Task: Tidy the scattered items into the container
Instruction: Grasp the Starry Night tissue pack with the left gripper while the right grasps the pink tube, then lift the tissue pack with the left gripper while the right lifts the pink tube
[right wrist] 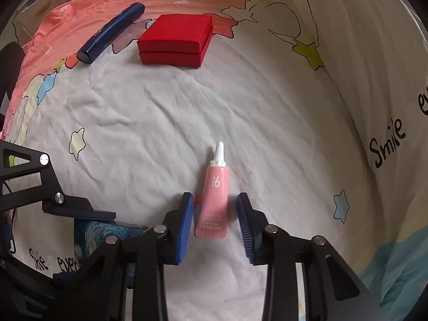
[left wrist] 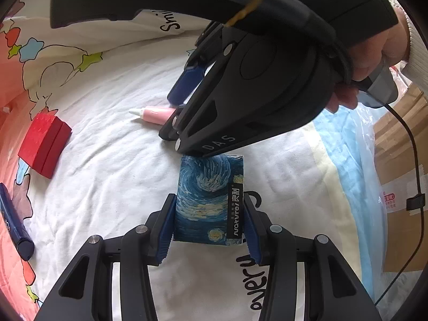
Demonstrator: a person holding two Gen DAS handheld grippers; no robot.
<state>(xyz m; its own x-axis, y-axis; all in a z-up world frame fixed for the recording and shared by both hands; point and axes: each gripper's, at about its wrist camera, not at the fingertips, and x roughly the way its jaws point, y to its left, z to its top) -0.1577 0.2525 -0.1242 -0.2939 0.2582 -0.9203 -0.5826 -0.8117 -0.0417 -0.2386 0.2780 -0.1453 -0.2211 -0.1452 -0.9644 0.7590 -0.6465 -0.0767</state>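
Four loose items: a tissue pack, a tube, a red box and a dark blue pen, all lying on a wrinkled printed bedsheet (right wrist: 149, 112).
Tissue pack (left wrist: 207, 200): flat soft rectangle with a swirling blue painted print; long axis runs away from the left camera, black label strip along its right edge.
Tube (right wrist: 212, 198): small pink squeeze tube, crimped flat end toward the right camera, white pointed cap aimed away.
Red box (right wrist: 175, 40): square, matte, lidded, lying flat well beyond the tube.
Pen (right wrist: 111, 33): glossy cylinder lying on a slant, just left of the box.
Left gripper (left wrist: 208, 227): ribbed blue pads pressed on both long sides of the pack's near end.
Right gripper (right wrist: 215, 224): jaws apart, the tube's lower half between them, a visible gap on each side.
Cardboard box (left wrist: 398, 176): brown, off the bed's right edge.
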